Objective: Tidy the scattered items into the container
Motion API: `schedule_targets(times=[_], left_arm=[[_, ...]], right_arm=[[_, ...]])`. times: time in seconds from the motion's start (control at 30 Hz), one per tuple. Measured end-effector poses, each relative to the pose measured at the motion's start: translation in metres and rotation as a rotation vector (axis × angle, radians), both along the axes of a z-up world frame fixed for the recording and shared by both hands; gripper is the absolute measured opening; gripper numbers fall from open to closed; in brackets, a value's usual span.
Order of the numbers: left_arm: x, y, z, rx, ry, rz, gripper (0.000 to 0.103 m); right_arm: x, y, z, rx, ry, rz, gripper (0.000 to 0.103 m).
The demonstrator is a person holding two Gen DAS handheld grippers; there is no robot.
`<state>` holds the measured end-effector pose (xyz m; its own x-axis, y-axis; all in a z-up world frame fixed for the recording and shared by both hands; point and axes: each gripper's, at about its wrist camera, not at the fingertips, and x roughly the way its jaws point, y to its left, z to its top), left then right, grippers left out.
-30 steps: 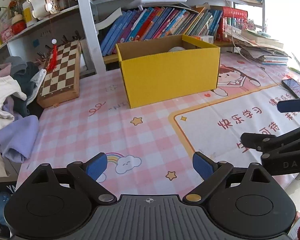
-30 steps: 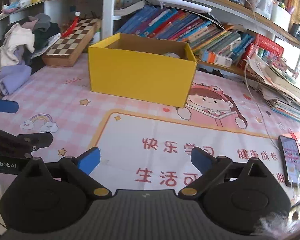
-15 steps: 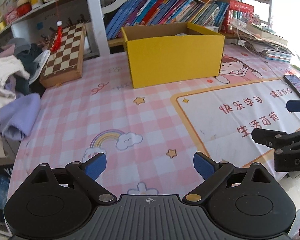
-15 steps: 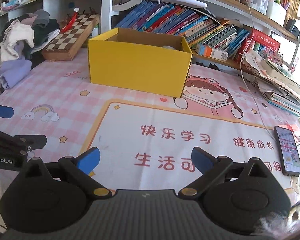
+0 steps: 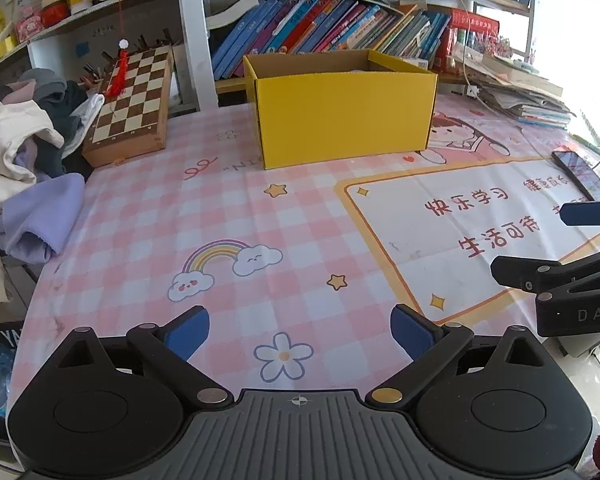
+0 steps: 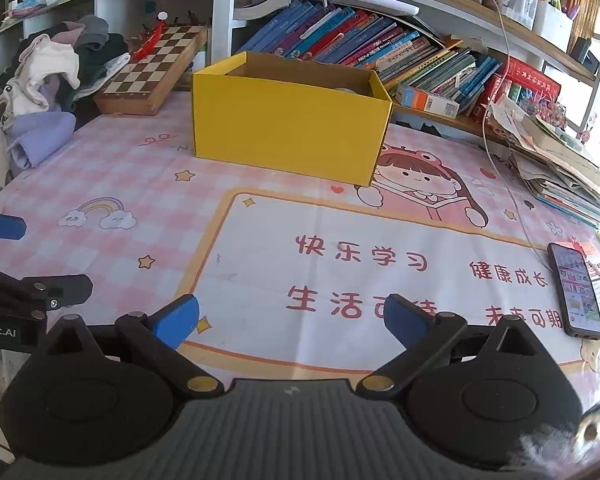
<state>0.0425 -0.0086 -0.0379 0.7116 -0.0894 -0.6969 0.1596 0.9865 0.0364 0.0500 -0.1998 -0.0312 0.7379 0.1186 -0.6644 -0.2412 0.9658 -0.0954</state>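
Note:
An open yellow cardboard box stands at the back of the pink checked table mat; it also shows in the right wrist view. A pale round item barely shows over its rim. My left gripper is open and empty, low over the mat's near edge, well short of the box. My right gripper is open and empty over the mat's white panel. Each gripper shows at the edge of the other's view.
A wooden chessboard leans at the back left beside a heap of clothes. A row of books fills the shelf behind the box. A stack of papers and a phone with a cable lie at the right.
Both grippers have drawn back toward the near edge of the table, away from the box. Both stay open and empty.

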Motion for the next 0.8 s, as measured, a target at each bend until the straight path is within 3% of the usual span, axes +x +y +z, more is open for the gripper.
schedule_targets(times=[0.8], left_arm=[[-0.0048,-0.0043,0.0004,0.004,-0.016,-0.008,0.103]], right_arm=[[-0.009,0.0005,0.0001,-0.003,0.005,0.011,0.103]])
